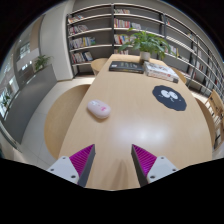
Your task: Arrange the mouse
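Pale wood table (125, 120) fills the view. Gripper (112, 163) hangs over the near edge w/ fingers spread wide, magenta pads (83, 156) facing in, nothing between them. Mouse (98, 109), pinkish-white, sits on the tabletop beyond the fingers, a bit left of the gap. Black round mat (168, 96) well apart to its right. Plant (148, 43) & books (126, 66) at the far end, shelves (92, 35) behind.
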Demonstrator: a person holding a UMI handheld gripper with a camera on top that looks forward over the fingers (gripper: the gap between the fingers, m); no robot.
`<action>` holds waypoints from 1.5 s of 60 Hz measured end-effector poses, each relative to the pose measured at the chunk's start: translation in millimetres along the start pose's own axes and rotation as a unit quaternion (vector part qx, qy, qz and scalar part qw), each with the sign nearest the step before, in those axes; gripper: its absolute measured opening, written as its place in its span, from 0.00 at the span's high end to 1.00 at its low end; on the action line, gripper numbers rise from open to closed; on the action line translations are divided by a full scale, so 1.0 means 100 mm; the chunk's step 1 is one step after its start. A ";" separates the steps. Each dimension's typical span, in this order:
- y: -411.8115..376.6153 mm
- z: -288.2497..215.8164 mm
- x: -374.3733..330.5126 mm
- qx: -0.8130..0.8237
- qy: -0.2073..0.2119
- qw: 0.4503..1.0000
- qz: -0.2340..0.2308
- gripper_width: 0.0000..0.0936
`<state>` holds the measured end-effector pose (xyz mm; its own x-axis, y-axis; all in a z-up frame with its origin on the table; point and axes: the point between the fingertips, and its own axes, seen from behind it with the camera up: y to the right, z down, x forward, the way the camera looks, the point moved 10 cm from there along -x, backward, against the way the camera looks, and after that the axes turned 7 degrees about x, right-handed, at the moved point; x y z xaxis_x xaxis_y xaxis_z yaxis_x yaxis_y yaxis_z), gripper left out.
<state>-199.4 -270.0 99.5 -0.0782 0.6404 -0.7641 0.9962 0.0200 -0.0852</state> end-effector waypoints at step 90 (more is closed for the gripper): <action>0.44 -3.18 0.47 -0.010 0.143 0.989 0.031 0.64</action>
<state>-146.4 5.3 263.1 -0.0061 0.8322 -0.5545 0.9995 -0.0118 -0.0287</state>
